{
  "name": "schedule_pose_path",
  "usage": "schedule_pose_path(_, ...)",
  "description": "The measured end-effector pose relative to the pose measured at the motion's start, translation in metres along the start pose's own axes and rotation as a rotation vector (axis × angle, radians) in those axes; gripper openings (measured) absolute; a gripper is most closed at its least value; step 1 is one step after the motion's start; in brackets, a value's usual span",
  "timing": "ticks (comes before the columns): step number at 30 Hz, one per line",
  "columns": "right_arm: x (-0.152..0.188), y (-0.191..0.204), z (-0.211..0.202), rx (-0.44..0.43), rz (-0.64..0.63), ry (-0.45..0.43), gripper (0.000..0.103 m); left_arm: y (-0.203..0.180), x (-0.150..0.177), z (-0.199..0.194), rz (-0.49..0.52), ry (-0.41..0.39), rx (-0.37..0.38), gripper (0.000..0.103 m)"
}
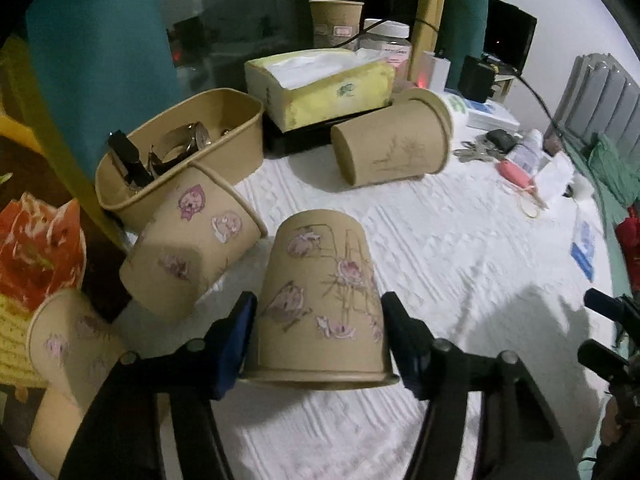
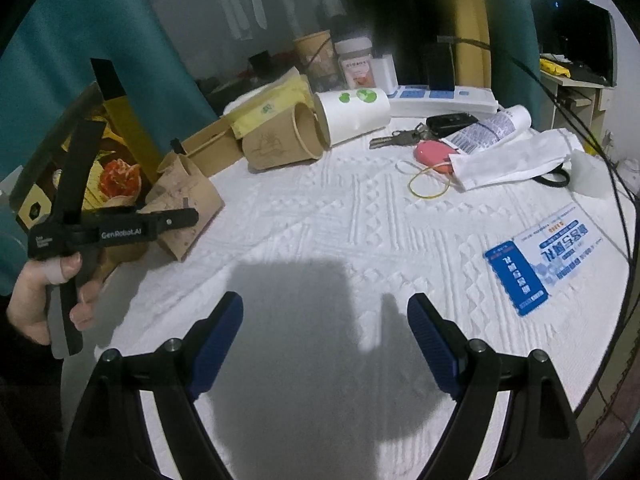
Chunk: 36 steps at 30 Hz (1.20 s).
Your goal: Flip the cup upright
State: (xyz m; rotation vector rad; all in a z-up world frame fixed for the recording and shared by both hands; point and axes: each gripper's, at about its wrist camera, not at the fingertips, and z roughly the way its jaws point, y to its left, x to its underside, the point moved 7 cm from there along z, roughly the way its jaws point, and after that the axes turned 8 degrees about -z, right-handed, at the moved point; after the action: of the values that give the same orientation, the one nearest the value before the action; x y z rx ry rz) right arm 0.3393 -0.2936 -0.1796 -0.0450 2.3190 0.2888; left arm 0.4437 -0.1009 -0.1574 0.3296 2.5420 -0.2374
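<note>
In the left wrist view a tan paper cup with pink flower prints [image 1: 320, 300] stands upside down, rim at the bottom, between the fingers of my left gripper [image 1: 320, 338]. The blue pads press its sides near the rim. In the right wrist view the same cup [image 2: 188, 216] shows at the left edge of the table, partly hidden behind the left gripper [image 2: 176, 220] and the hand holding it. My right gripper [image 2: 325, 344] is open and empty above the white textured tablecloth [image 2: 320, 240].
More tan cups lie on their sides: one by the left [image 1: 192, 248], one further back [image 1: 394, 140], another at the lower left [image 1: 72, 344]. A tan tub of metal items [image 1: 180, 148], a tissue box [image 1: 320, 84], keys [image 2: 396, 138], a pink object [image 2: 434, 152] and a blue card [image 2: 540, 260] are on the table.
</note>
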Motion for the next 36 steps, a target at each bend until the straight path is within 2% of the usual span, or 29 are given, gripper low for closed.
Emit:
schedule_pose_path(3, 0.003, 0.006, -0.016, -0.001, -0.005, -0.02, 0.083, -0.007, 0.011, -0.02, 0.023, -0.012, 0.004, 0.063)
schedule_pose_path(7, 0.014, 0.015, -0.036, -0.008, -0.007, -0.037, 0.083, -0.018, 0.036, -0.055, 0.046, -0.027, 0.054, 0.063)
schedule_pose_path(11, 0.038, 0.027, -0.057, -0.014, -0.013, -0.038, 0.083, -0.031, 0.077, -0.097, 0.05, -0.021, 0.134, 0.063)
schedule_pose_path(14, 0.063, 0.037, -0.072, -0.04, -0.007, -0.036, 0.083, -0.04, 0.114, -0.13, 0.063, -0.03, 0.166, 0.063)
schedule_pose_path(21, 0.108, 0.056, -0.092, -0.05, -0.035, -0.003, 0.083, -0.065, 0.191, -0.167, 0.111, 0.018, 0.247, 0.063)
schedule_pose_path(24, 0.123, 0.062, -0.095, -0.047, -0.059, 0.016, 0.083, -0.083, 0.212, -0.17, 0.176, 0.047, 0.292, 0.063)
schedule_pose_path(28, 0.135, 0.059, -0.097, -0.036, -0.062, 0.033, 0.083, -0.096, 0.229, -0.16, 0.238, 0.083, 0.278, 0.063)
schedule_pose_path(32, 0.137, 0.054, -0.1, -0.013, -0.071, 0.03, 0.083, -0.092, 0.235, -0.146, 0.241, 0.104, 0.253, 0.063)
schedule_pose_path(36, 0.138, 0.053, -0.102, 0.001, -0.107, 0.031, 0.083, -0.09, 0.232, -0.144, 0.229, 0.103, 0.272, 0.065)
